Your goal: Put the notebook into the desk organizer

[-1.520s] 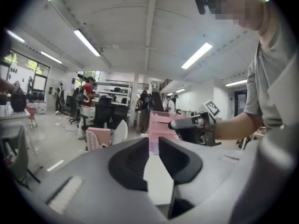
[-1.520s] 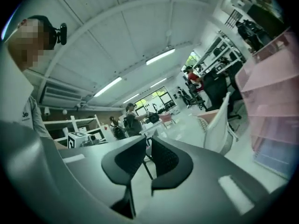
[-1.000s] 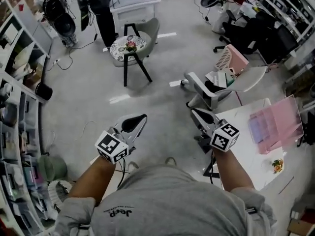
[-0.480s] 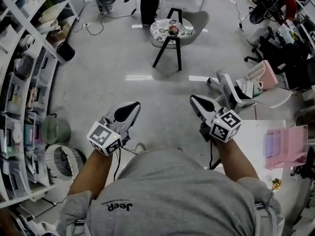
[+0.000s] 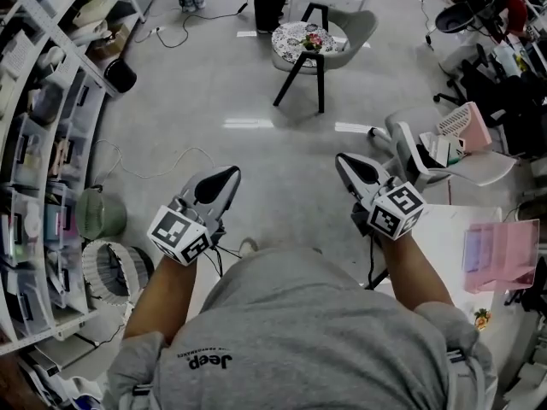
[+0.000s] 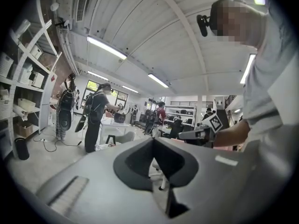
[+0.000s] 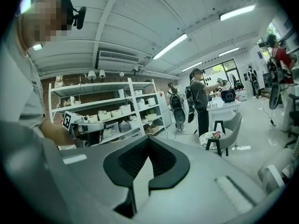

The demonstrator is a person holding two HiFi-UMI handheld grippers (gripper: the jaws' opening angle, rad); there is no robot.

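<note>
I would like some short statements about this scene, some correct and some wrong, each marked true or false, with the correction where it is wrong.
1. The left gripper and the right gripper are both shut and empty. True.
2. The pink desk organizer stands on the floor. False: it stands on the white table at the person's right.
3. The shelves are at the person's right. False: they are at the left.
4. A chair with a flowered seat stands ahead of the person. True.
</note>
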